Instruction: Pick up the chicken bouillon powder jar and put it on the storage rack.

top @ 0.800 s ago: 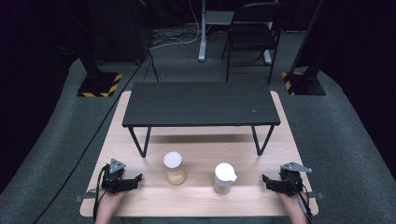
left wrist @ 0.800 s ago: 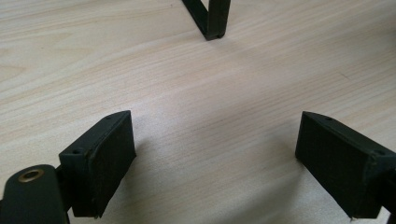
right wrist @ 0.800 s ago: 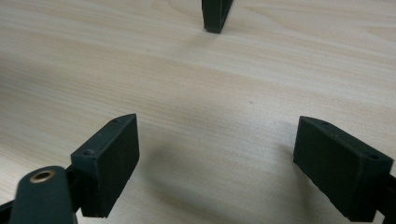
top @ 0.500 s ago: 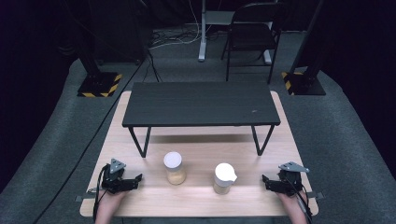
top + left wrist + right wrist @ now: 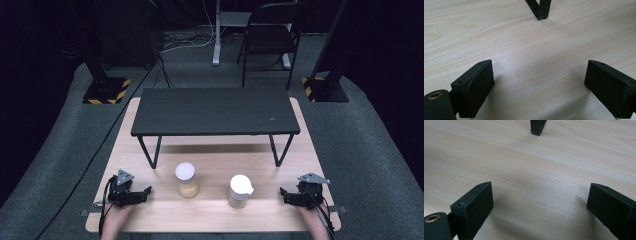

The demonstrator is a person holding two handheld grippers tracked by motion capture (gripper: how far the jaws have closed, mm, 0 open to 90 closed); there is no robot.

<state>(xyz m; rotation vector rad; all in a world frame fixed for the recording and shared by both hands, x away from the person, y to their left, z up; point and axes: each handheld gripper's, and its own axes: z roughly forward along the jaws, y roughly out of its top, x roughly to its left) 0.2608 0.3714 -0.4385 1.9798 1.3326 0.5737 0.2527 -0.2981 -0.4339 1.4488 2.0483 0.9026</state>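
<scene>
Left claw [image 5: 145,192] near jar [image 5: 187,179]

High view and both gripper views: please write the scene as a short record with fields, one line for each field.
surface: light wooden table
raised shelf: black low shelf on thin legs, at the far half of the table
jar: white-lidded jar with tan contents, upright, in front of the shelf
pitcher: small white pitcher, upright, right of the jar, apart from it
left gripper: open, empty, resting left of the jar
right gripper: open, empty, resting right of the pitcher
</scene>
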